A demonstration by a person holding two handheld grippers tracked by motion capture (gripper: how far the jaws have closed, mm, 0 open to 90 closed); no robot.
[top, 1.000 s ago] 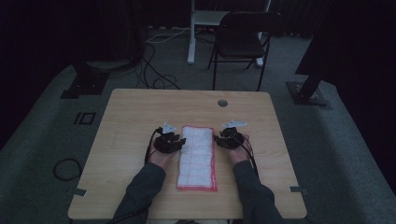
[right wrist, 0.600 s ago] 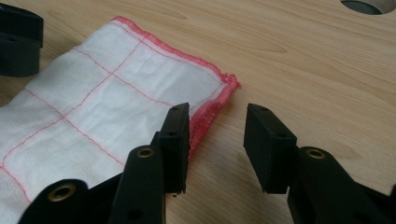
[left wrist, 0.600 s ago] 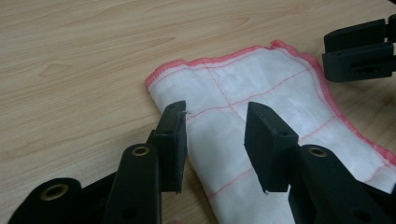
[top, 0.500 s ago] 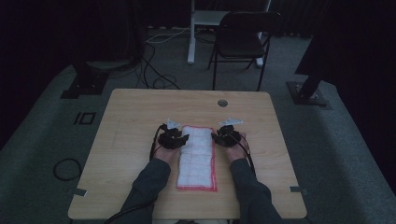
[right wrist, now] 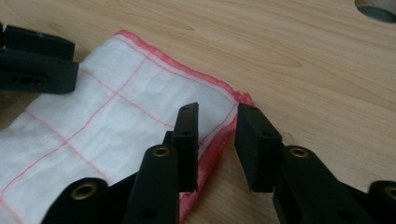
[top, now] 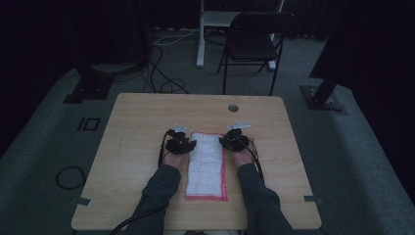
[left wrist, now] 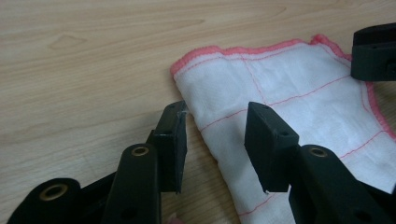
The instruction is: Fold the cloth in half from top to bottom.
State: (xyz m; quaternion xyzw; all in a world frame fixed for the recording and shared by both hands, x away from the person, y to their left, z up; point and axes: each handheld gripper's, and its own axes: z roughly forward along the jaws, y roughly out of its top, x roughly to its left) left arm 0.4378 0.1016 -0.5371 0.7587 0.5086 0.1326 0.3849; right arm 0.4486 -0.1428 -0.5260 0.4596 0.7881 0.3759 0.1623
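A white cloth [top: 208,166] with red grid lines and a red hem lies folded in a long strip on the wooden table [top: 142,117]. My left gripper [top: 188,145] stands open at the cloth's far left corner. In the left gripper view its jaws [left wrist: 217,114] straddle the cloth [left wrist: 289,88] at its left edge without pressing it. My right gripper [top: 224,142] is at the far right corner. Its jaws [right wrist: 217,112] have just been closing, with the hem of the cloth [right wrist: 116,116] between them and a gap still showing.
A round cable hole [top: 233,107] sits in the table beyond the cloth. A black chair [top: 254,44] stands behind the table. Cables [top: 161,83] and stand bases [top: 93,90] lie on the grey floor. Bare wood lies to both sides of the cloth.
The left gripper has edged a little toward the cloth's left edge. The right hand stays about where it was.
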